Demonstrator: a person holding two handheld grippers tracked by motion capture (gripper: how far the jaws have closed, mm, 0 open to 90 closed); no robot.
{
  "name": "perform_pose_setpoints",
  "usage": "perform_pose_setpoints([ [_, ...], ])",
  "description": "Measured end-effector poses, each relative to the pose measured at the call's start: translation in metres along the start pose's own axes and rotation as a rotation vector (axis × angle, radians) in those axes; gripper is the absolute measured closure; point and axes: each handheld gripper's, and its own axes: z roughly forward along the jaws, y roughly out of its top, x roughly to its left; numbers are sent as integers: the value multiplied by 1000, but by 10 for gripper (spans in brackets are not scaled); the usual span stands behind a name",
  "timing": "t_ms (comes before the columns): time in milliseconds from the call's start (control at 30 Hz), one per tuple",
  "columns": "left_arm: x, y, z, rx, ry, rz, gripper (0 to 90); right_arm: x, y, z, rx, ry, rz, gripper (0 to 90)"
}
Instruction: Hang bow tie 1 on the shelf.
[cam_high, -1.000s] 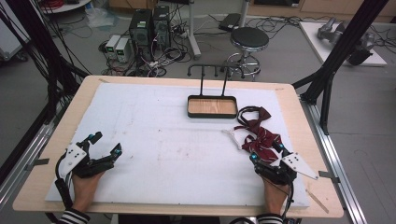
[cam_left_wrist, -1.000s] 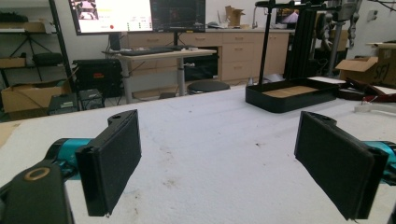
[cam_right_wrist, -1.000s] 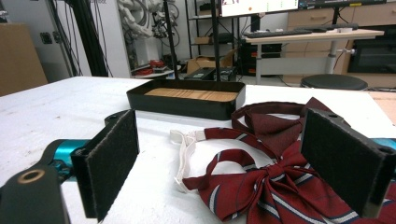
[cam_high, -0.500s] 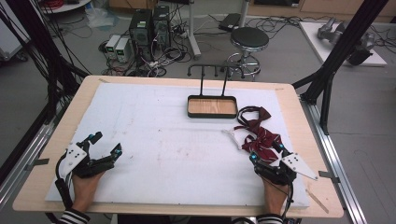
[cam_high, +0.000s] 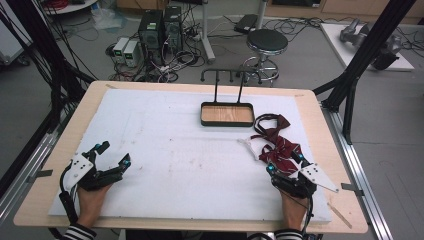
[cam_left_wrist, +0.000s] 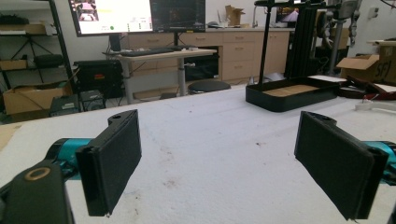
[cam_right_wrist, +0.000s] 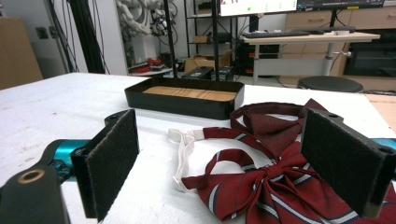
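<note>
Both grippers' fingers stand wide apart, gripping nothing, over a white table.

Going largest to smallest: the table; a black tray at its far middle; two red bow ties at the right, one striped and touching the right gripper, which rests at the near right edge; the left gripper rests at the near left, well apart from them.

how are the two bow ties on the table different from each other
The striped bow tie has pale stripes on its dark red cloth; the plain bow tie has none. The striped bow tie lies right in front of the open right gripper; the plain bow tie lies farther off, nearer the black tray. Both are dark red and lie on the white table cover.
</note>
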Motion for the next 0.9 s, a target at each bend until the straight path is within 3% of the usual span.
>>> perform_pose_setpoints([
  [267, 0, 0, 0, 1, 0, 0, 151, -3, 5, 1, 32, -31, 7, 111],
  [567, 0, 0, 0, 0, -1, 0, 151, -7, 26, 2, 63, -59, 42, 111],
  [900, 0, 0, 0, -3, 1, -1, 151, -15, 66, 22, 134, -61, 27, 111],
])
